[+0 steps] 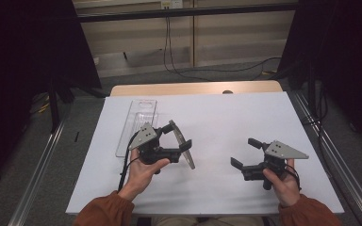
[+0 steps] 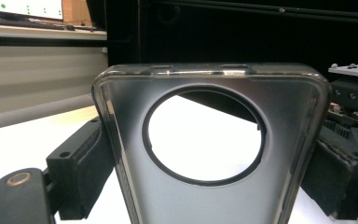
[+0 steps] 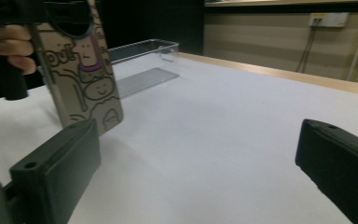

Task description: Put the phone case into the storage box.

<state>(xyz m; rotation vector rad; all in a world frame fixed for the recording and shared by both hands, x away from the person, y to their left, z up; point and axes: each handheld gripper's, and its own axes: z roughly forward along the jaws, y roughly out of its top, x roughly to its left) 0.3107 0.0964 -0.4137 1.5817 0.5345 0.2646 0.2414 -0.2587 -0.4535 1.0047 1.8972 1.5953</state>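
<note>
- Loads of bare bench (image 1: 226, 117) toward the far and right edges.
- Left tool (image 1: 178, 137) pinches the phone case (image 1: 183, 142) mid-bench: clear, round cutout, doodle print.
- Right tool (image 1: 246, 153) spread wide, holding nothing.

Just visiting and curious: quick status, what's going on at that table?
Left gripper shut on phone case, held off the table. Right gripper open, empty. Clear tray behind; nothing in the way.
</note>
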